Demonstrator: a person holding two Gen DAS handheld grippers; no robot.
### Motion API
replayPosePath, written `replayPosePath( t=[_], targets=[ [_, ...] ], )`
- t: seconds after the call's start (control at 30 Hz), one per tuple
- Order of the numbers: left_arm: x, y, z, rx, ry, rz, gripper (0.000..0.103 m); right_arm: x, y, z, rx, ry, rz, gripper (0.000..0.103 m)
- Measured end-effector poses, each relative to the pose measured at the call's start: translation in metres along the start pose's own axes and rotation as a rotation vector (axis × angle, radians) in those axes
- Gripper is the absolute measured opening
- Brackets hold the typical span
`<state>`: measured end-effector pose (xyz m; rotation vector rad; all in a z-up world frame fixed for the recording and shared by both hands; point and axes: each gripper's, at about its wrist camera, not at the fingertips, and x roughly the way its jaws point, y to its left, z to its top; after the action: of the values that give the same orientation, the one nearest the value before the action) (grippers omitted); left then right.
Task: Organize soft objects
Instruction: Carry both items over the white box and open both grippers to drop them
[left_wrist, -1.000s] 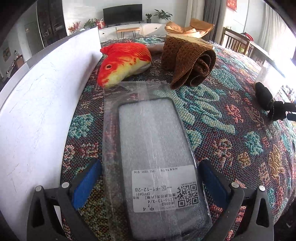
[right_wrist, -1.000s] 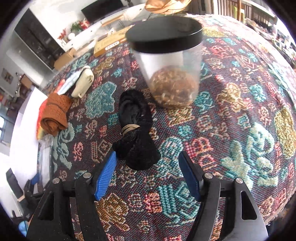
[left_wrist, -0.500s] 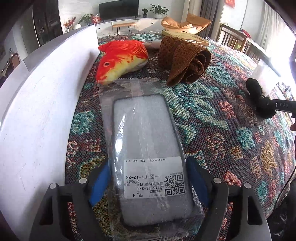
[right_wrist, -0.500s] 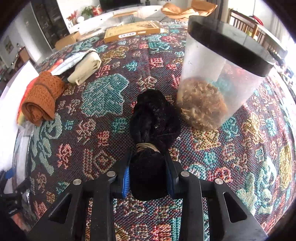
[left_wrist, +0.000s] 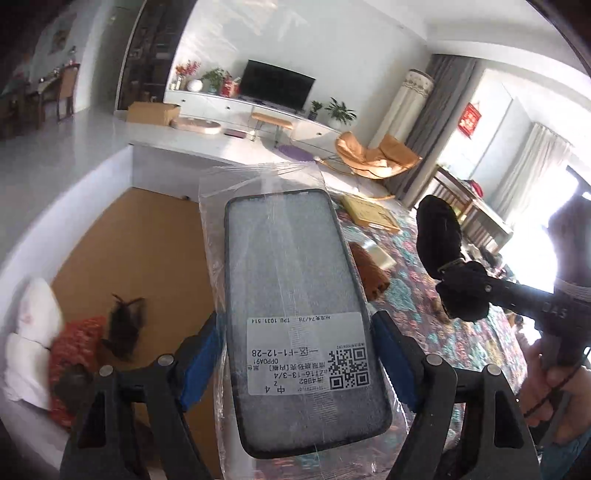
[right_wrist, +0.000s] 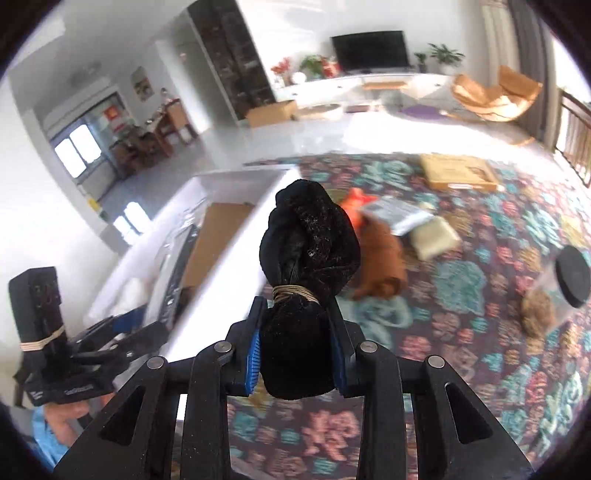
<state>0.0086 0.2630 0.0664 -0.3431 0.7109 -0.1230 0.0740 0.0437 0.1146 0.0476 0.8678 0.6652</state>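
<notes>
The left gripper (left_wrist: 297, 363) closed on the bagged phone case (left_wrist: 295, 314) and lifted it, seemingly over the box (left_wrist: 147, 236); the right gripper (right_wrist: 295, 360) clamped and raised the black bundle (right_wrist: 306, 280).

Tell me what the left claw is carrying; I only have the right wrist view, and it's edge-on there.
Observer: The left claw is shut on a clear plastic bag holding a dark-rimmed phone case with a white label.
Operator: Right claw has the black fabric bundle. What's already in the white-walled box?
Observer: On its brown floor: white padded pieces, a red knitted item and a dark hairy tuft.
</notes>
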Motion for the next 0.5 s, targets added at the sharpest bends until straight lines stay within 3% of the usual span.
replayPosePath(
  t=[0.07,0.1,0.17,0.27,0.37,0.5],
  targets=[
    [-0.012,0.032,0.007,-0.002,-0.015,0.165,0.081,0.023,0.041,0.006,-0.026,0.023,0.106,0.039],
    [-0.014,0.047,0.009,-0.004,-0.005,0.248,0.088,0.035,0.057,0.008,-0.033,0.034,0.152,0.043],
    [-0.012,0.078,0.010,-0.018,0.016,0.359,0.096,0.055,0.080,0.009,-0.038,0.058,0.211,0.073],
    [-0.013,0.109,0.007,-0.049,0.030,0.458,0.096,0.067,0.081,0.001,-0.034,0.066,0.224,0.073],
    [-0.023,0.112,0.001,-0.108,-0.037,0.442,0.096,0.059,0.048,-0.017,-0.052,0.026,0.116,0.073],
    [-0.017,0.064,-0.004,-0.098,-0.066,0.280,0.096,0.057,-0.034,-0.052,-0.037,0.024,-0.207,0.074]
  ],
)
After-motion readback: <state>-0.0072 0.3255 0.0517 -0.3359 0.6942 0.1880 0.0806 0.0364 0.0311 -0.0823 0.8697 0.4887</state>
